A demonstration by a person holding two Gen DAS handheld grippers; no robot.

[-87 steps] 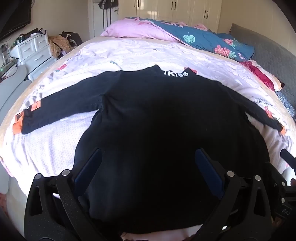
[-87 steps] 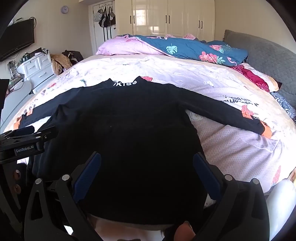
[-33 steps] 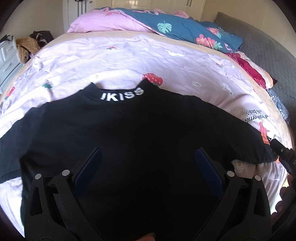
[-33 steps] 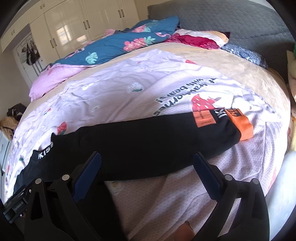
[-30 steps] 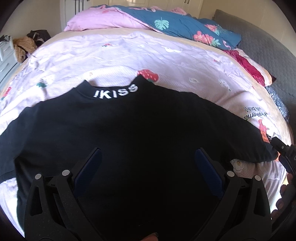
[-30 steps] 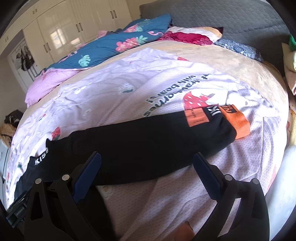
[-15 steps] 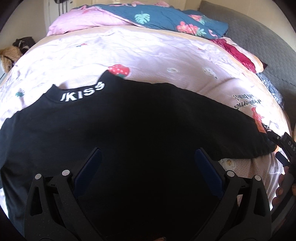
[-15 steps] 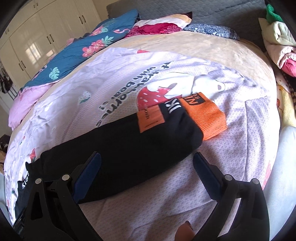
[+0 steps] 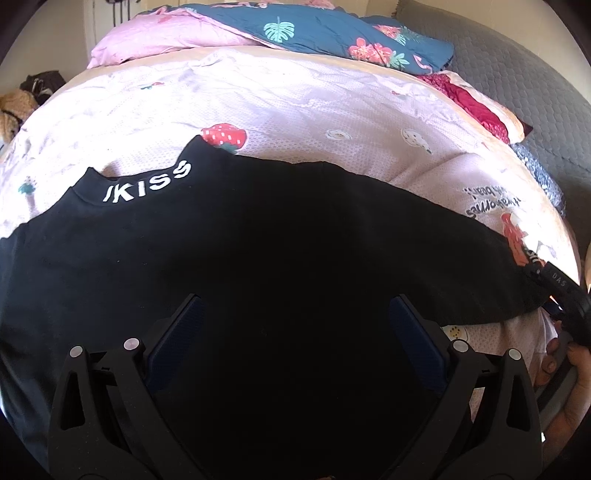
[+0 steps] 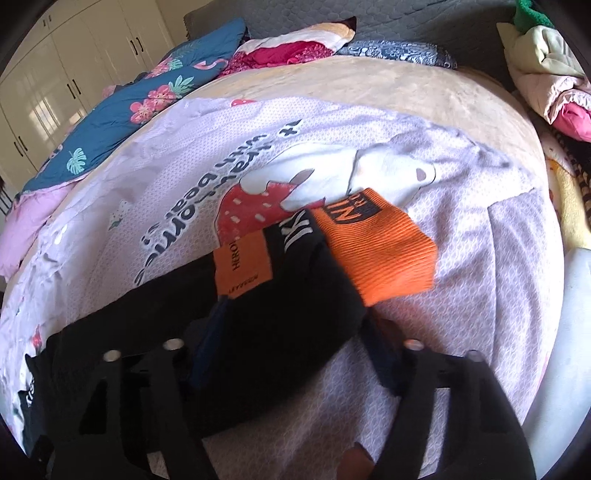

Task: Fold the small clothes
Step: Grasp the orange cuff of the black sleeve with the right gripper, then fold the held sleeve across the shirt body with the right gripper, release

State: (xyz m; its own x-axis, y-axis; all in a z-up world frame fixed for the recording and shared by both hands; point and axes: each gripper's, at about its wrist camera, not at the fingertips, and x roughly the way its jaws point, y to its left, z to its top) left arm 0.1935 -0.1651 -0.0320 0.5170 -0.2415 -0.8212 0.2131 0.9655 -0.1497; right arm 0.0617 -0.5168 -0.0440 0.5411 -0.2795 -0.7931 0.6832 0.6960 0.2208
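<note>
the step in hand looks like the first fold of the black long-sleeved top (image 9: 258,258): taking its right sleeve (image 10: 280,314) so it can be carried in over the body. the next move, as i judge it, calls for the right claw (image 10: 291,332) to clench on the sleeve just behind the orange cuff (image 10: 376,243), lift it enough to clear the bedspread (image 10: 480,295), and swing it back toward the middle of the top without dragging the body askew.

nearest in the right wrist view, the right claw is released, its fingers spread either side of the sleeve end; the black cloth lies between them, though whether the pads touch it i cannot tell, as the frame is blurred. just ahead of the fingertips is an orange patch (image 10: 242,264), then the orange cuff, lying flat on the lilac strawberry-print bedspread. beyond that are the beige sheet and the pillows.

the left claw (image 9: 295,321) is released too, holding nothing, hovering over the body of the top, which fills the space between and below its fingers. ahead and left of it the collar with white "kiss" lettering (image 9: 147,182) points away. far right, the sleeve runs out to the right claw's body. beyond the collar lie the bedspread and a teal floral duvet (image 9: 325,33).
</note>
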